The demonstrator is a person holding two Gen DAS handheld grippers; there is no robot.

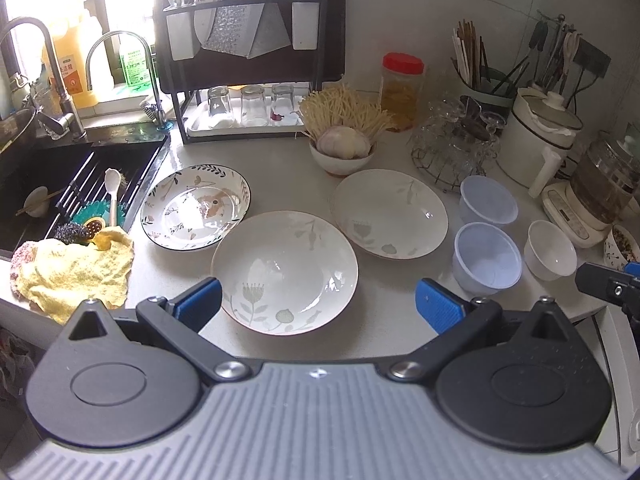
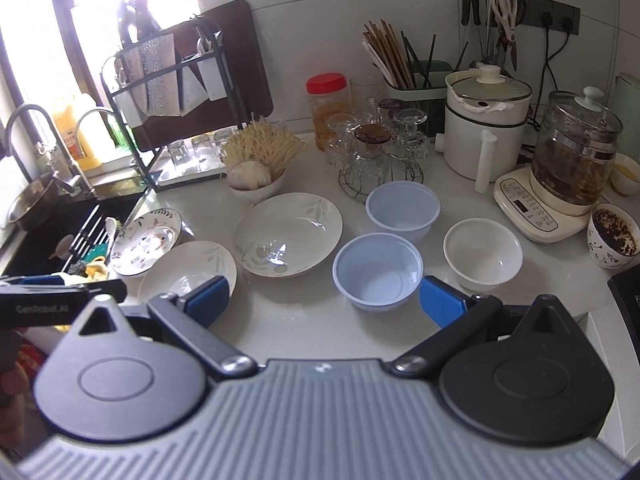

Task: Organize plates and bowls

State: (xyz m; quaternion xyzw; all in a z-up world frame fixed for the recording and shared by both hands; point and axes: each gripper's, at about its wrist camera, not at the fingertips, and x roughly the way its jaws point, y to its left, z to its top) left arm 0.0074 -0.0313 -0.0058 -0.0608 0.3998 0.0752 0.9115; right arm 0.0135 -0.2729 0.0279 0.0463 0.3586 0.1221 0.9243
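Both grippers were held wide and empty: the near plate (image 1: 285, 272) lay straight ahead of the left gripper (image 1: 318, 306), and the near blue bowl (image 2: 378, 271) lay before the right gripper (image 2: 323, 300).

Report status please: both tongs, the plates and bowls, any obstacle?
Left tongs open, empty, over near plate. Right tongs open, empty, facing near blue bowl. Nothing stacked yet. No obstacle between.

My left gripper (image 1: 318, 306) gapes wide over the nearest plate (image 1: 285, 272); two plastic bowls (image 1: 487, 257) at three o'clock.
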